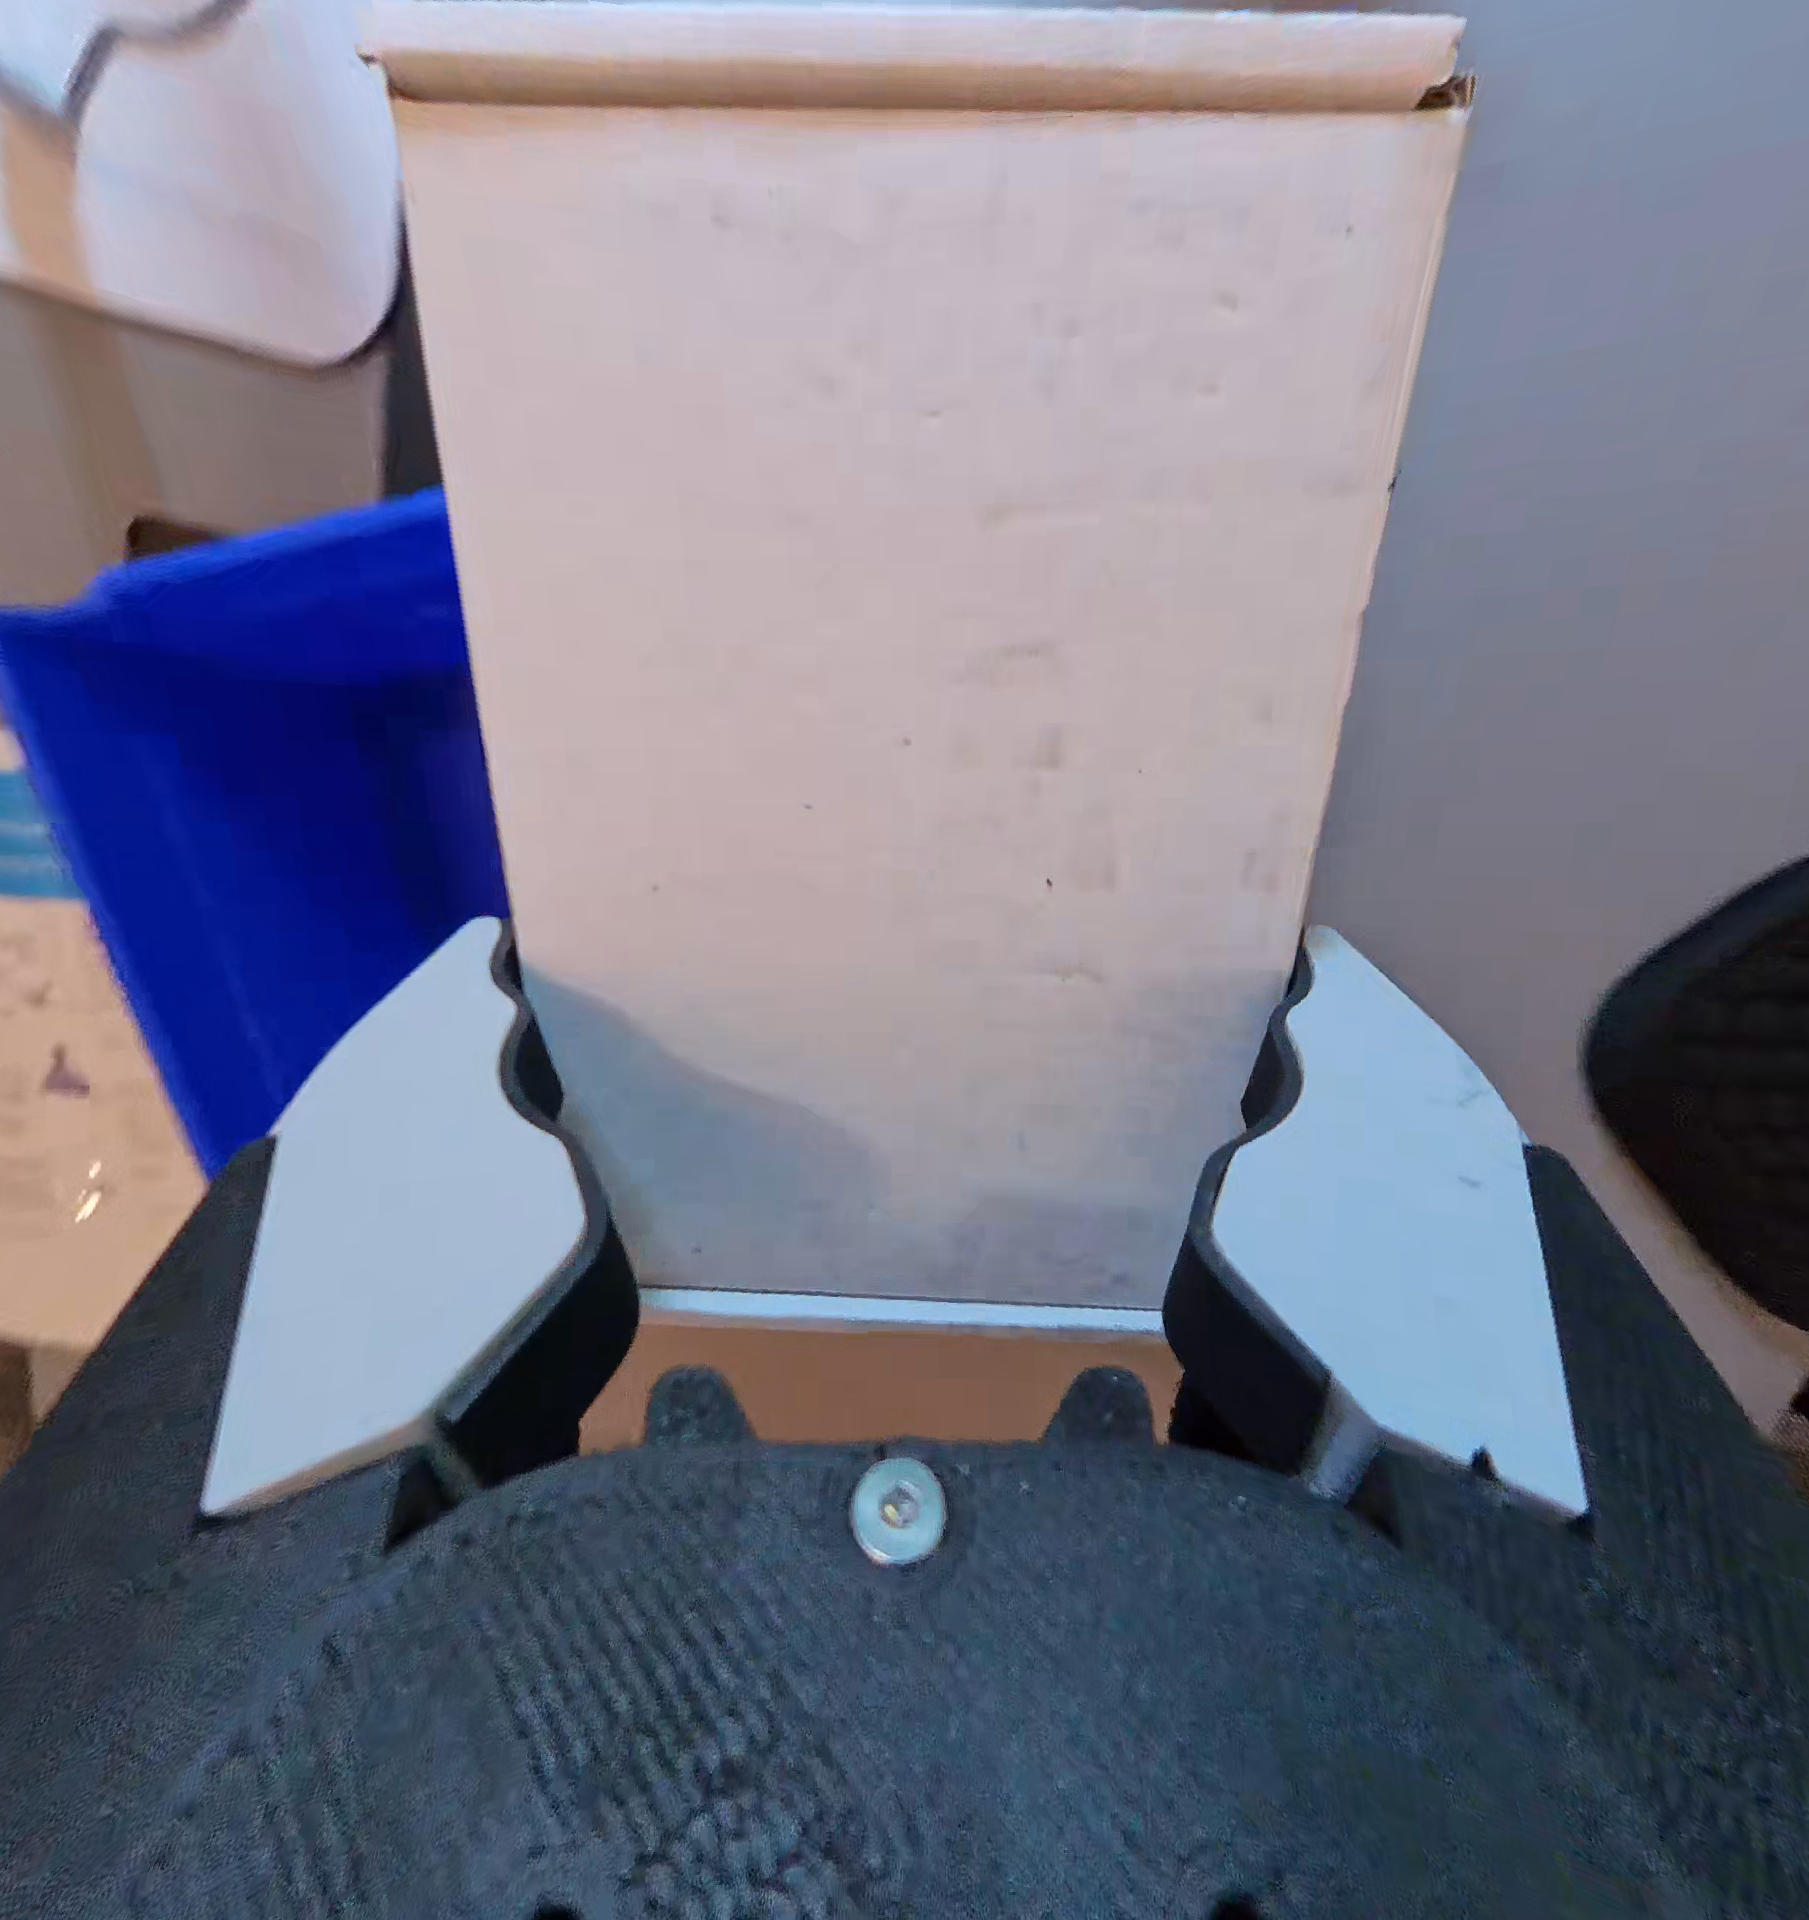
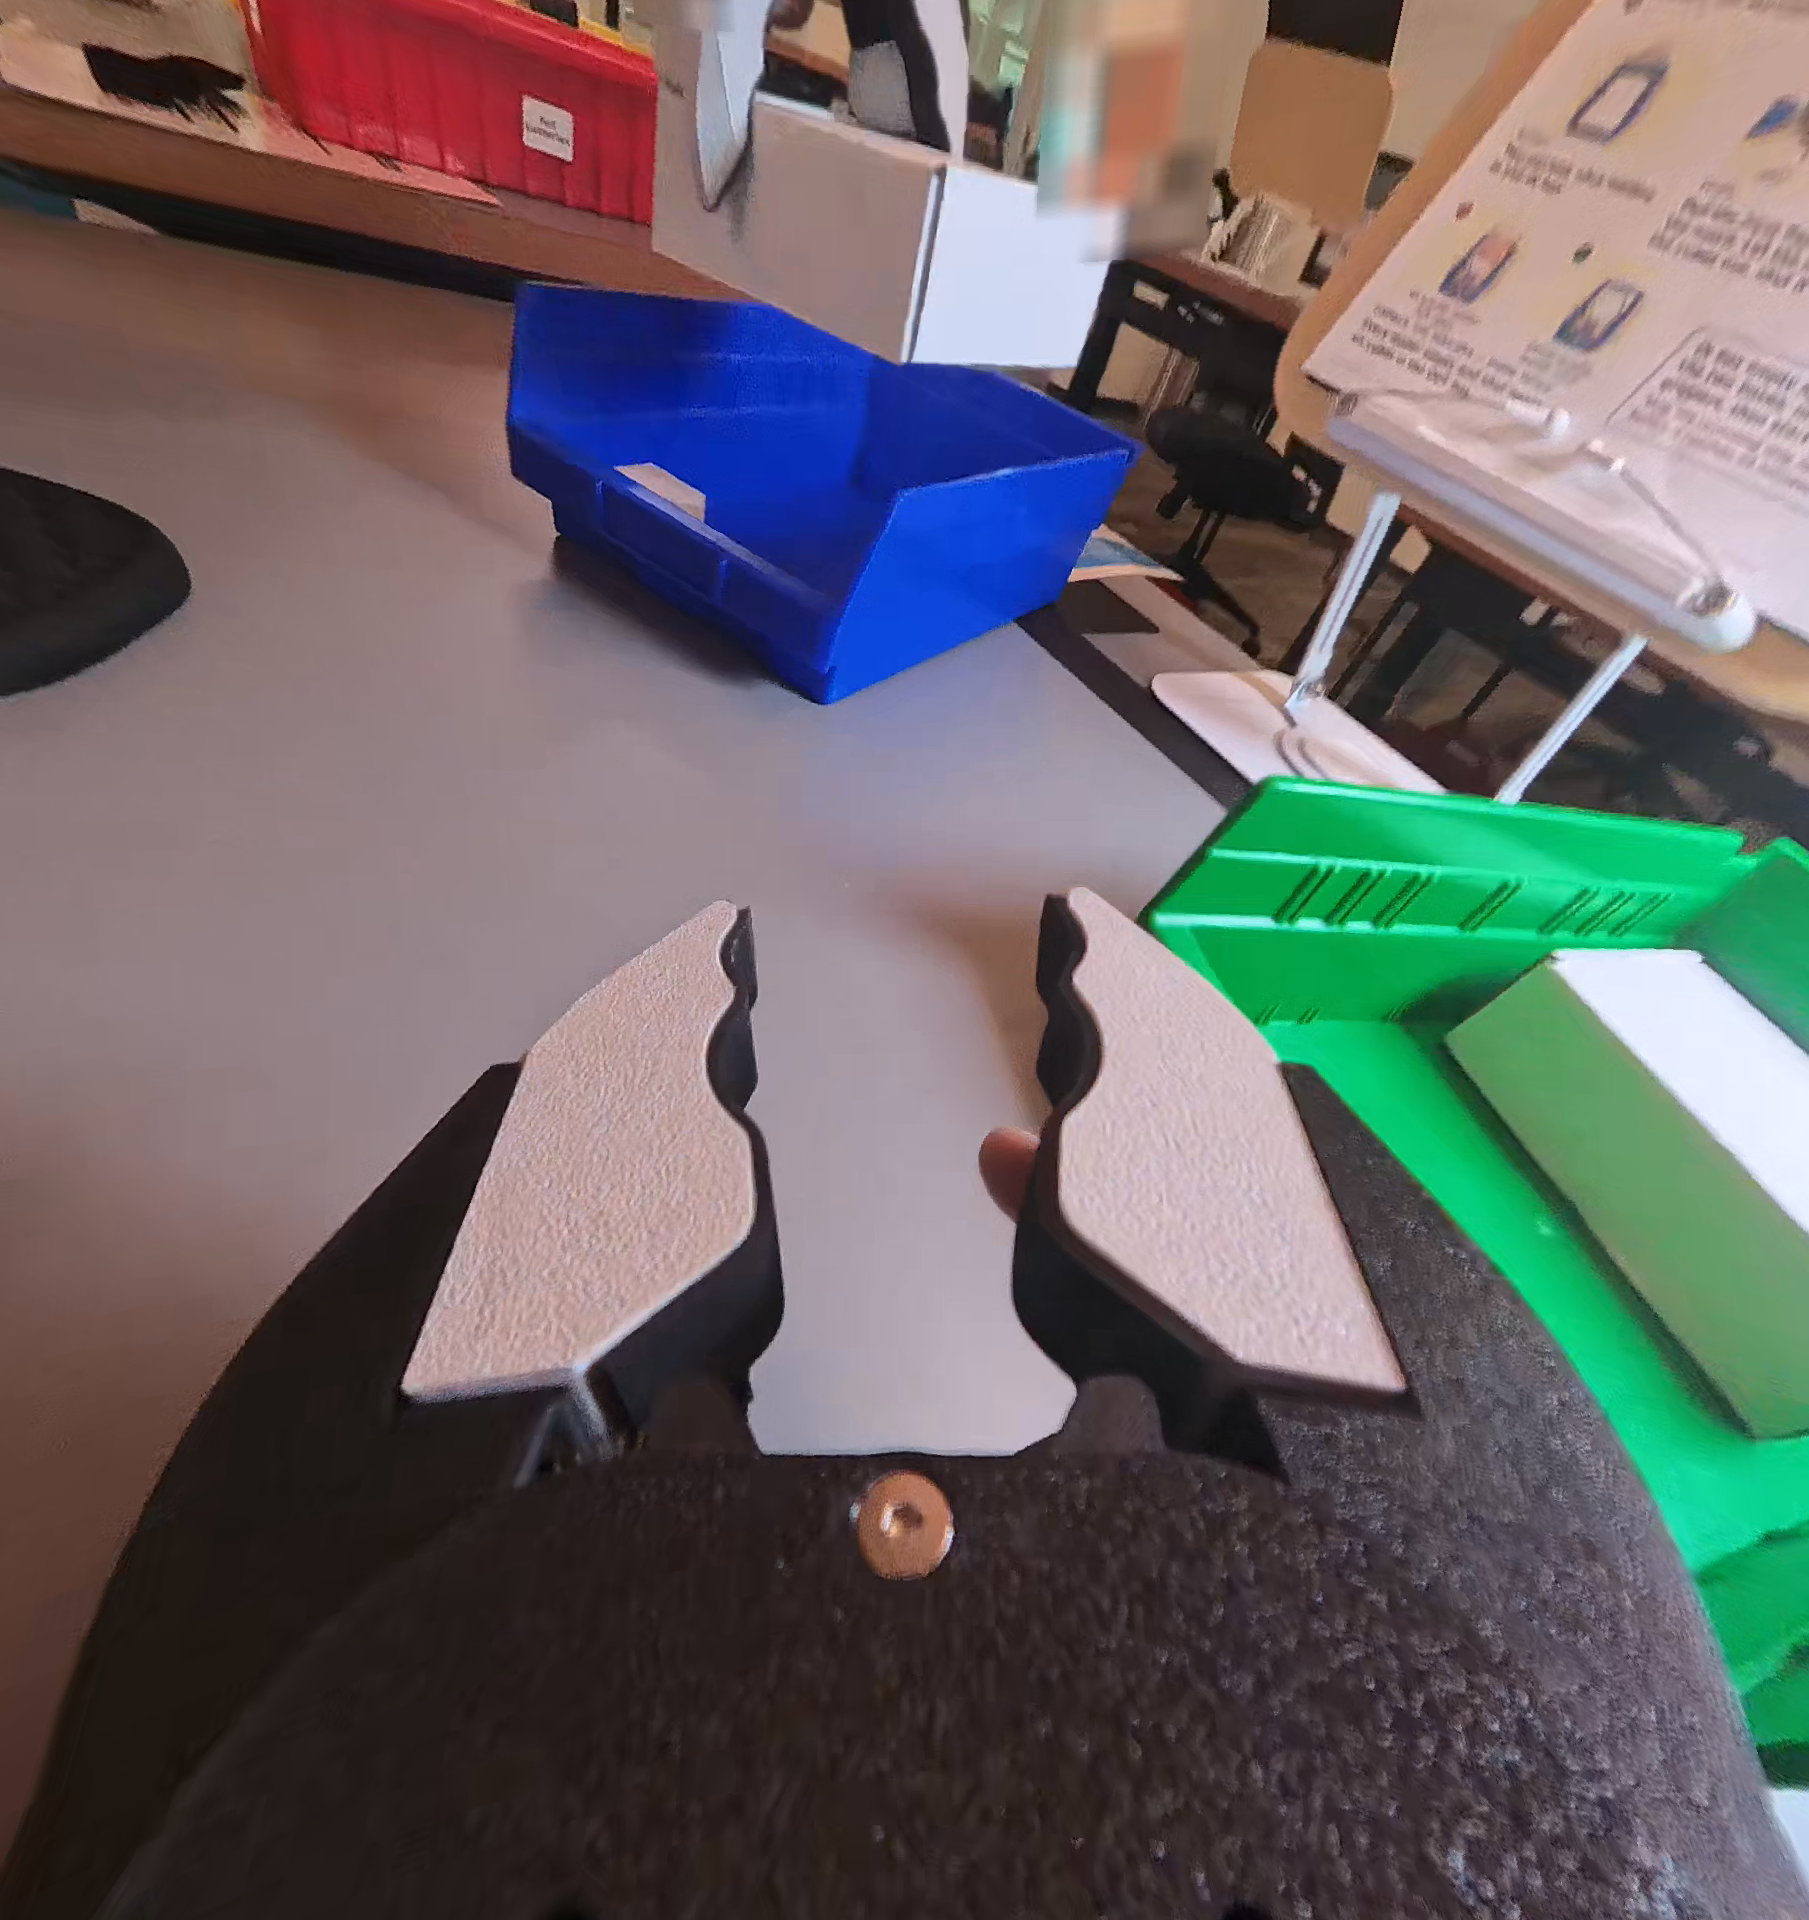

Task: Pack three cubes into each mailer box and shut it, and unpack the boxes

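My left gripper (image 1: 905,940) is shut on a closed white mailer box (image 1: 910,623), gripping its two sides at the near end. The box points away from me and is held off the table. In the right wrist view the same box (image 2: 827,229) hangs in the air behind the blue bin (image 2: 775,488). My right gripper (image 2: 895,925) is open and empty above the grey table (image 2: 360,831). A second white mailer box (image 2: 1689,1143) lies closed inside the green bin (image 2: 1399,894), to the right of that gripper. No cubes show.
The blue bin (image 1: 256,790) shows left of the held box. A black chair back (image 1: 1741,1091) is at the right. A white stand holding an instruction sheet (image 2: 1627,312) stands beyond the green bin. A red bin (image 2: 443,104) sits on a far table. The left gripper's tips are roughly 35 cm from the right gripper's.
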Demonstrator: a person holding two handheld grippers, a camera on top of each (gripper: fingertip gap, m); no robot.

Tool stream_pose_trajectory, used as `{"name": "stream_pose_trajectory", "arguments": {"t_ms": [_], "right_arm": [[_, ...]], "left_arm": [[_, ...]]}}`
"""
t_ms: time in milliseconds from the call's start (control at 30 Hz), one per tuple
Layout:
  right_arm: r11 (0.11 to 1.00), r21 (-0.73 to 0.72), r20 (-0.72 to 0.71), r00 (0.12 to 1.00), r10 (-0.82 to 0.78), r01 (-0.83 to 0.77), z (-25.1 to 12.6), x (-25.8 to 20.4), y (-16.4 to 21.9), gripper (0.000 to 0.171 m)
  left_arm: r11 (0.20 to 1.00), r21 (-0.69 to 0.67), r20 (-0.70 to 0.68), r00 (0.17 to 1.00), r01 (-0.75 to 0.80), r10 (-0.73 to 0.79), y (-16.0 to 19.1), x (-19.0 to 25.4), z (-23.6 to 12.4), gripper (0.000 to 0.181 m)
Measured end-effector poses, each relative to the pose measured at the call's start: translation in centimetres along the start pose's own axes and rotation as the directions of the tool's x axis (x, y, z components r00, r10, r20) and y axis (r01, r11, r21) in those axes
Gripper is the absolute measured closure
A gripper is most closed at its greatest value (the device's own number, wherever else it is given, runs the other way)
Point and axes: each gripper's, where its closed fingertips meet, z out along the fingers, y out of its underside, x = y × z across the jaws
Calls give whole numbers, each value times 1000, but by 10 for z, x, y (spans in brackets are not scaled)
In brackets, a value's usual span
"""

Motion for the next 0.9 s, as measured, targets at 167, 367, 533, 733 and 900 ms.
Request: {"name": "stream_pose_trajectory", "arguments": {"t_ms": [167,367,533,733,900], "right_arm": [[954,65,-70,955,-289,293,6,-19,-35,112],[648,123,-143,660,-737,751,9,-68,-71,103],[595,158,14,601,-799,788,18,-105,-51,98],[740,213,136,731,-669,638,13,-112,-43,101],[942,196,272,908,-319,273,7,-84,-33,102]], "left_arm": [[979,162,-223,962,-125,159,-58,108,16,50],[943,275,-499,810,-189,308,-96,223,65,50],[950,269,-676,671,-160,305,-98,271,85,51],[928,372,-676,678,-22,287,-107,269,79,65],[756,650,-485,811,84,327,-119,243,40,72]]}}
